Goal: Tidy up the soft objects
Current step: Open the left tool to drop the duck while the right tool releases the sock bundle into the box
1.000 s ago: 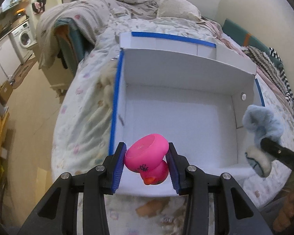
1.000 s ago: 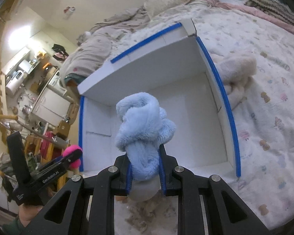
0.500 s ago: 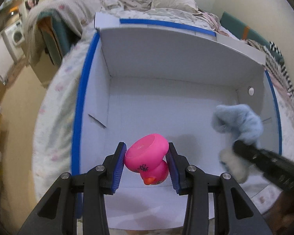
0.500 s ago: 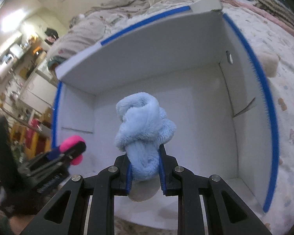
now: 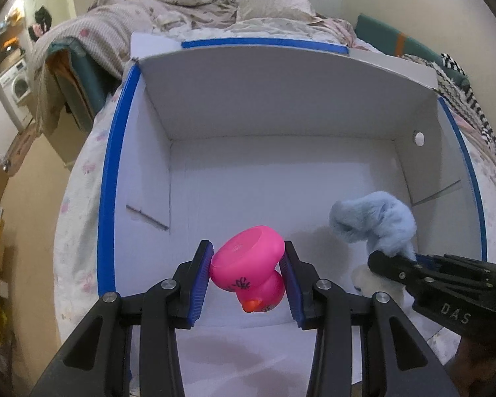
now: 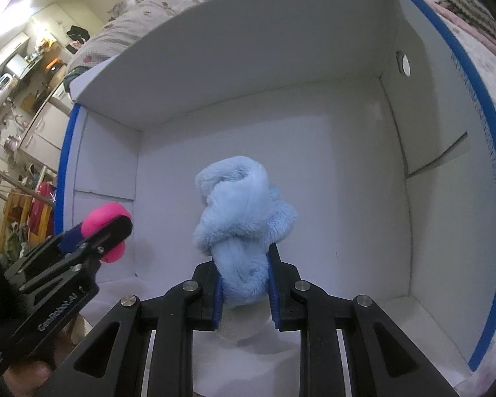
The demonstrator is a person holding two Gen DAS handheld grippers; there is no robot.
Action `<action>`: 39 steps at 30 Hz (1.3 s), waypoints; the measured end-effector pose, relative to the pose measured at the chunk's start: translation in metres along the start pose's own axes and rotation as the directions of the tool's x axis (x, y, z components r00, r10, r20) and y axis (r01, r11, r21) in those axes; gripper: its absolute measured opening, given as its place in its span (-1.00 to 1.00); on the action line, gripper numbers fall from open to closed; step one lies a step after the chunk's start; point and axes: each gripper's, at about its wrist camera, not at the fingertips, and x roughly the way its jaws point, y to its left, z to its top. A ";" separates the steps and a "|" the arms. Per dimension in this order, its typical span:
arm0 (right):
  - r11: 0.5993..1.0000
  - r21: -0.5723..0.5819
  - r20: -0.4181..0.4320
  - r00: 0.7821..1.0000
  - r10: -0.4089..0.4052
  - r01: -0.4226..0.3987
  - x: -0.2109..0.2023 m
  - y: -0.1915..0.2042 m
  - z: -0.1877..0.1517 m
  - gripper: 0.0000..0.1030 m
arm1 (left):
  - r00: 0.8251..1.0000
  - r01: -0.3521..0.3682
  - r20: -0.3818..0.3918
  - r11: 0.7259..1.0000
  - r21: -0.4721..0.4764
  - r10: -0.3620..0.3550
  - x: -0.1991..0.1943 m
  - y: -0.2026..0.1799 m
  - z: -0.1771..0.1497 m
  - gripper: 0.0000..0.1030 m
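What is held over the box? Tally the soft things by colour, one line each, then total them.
Pink: 1, the rubber duck in the left gripper
Light blue: 1, the plush toy in the right gripper
Total: 2, both over the open white box

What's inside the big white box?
The white box looks bare inside: only its floor and walls show. The pink rubber duck and fluffy blue toy hang over it, still gripped by the tools. The floor right beneath them is hidden.
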 end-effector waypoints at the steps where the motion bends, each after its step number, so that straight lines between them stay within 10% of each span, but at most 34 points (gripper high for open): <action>1: 1.000 0.005 -0.006 1.000 0.000 0.000 0.001 0.000 0.000 -0.54 | 1.000 -0.003 0.003 1.000 0.005 0.003 0.000 -0.001 0.000 -0.27; 24: 1.000 0.010 -0.003 1.000 0.014 -0.014 0.000 -0.006 -0.001 -0.53 | 1.000 -0.011 -0.010 1.000 0.025 0.011 0.003 -0.010 -0.003 -0.25; 28: 0.999 0.022 0.008 1.000 0.029 -0.029 -0.003 -0.009 0.000 -0.08 | 1.000 -0.001 -0.017 1.000 0.009 0.001 0.003 -0.008 -0.004 0.16; 36: 0.999 0.033 0.118 0.993 -0.010 0.006 -0.027 -0.011 0.005 1.00 | 1.000 -0.002 -0.022 1.000 -0.007 0.002 0.001 -0.005 -0.004 0.18; 39: 0.999 0.050 0.144 0.989 -0.015 0.008 -0.033 -0.013 0.006 1.00 | 1.000 0.001 -0.020 1.000 -0.018 -0.002 -0.001 -0.003 -0.004 0.19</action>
